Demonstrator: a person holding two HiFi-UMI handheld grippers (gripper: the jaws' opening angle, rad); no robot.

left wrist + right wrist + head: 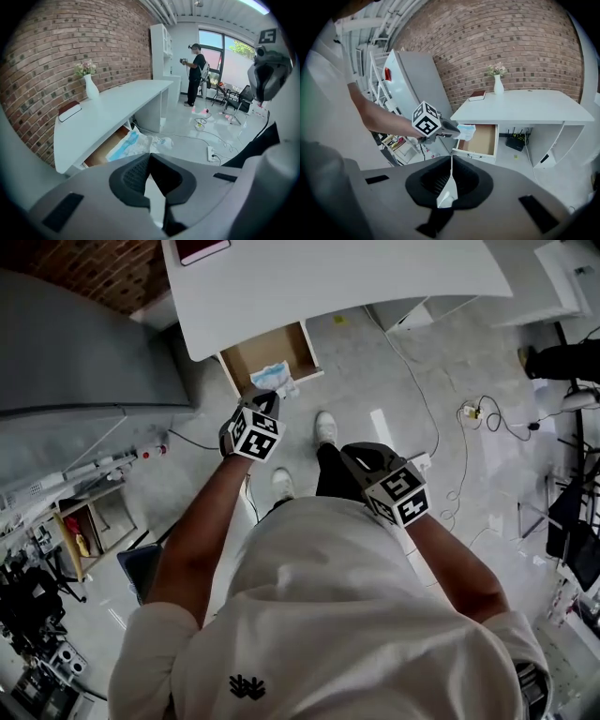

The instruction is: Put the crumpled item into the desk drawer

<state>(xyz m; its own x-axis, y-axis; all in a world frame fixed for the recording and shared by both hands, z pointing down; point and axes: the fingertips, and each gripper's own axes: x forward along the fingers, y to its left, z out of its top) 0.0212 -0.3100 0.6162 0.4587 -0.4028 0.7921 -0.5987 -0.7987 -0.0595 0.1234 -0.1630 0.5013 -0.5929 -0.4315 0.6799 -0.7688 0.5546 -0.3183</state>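
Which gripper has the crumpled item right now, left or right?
The left gripper: its jaws pinch the blue-and-white crumpled item over the front of the open drawer. The right gripper sits back by the person, jaws together, empty.

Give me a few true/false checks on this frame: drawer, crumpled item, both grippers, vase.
1. The desk drawer is open. True.
2. The crumpled item lies on the floor. False: the left gripper holds it at the drawer's front edge.
3. The right gripper has its jaws together with nothing between them. True.
4. Both grippers are at the drawer. False: only the left one is. The right one is back near the person's body.
5. The vase stands on the floor. False: it stands on the desk.
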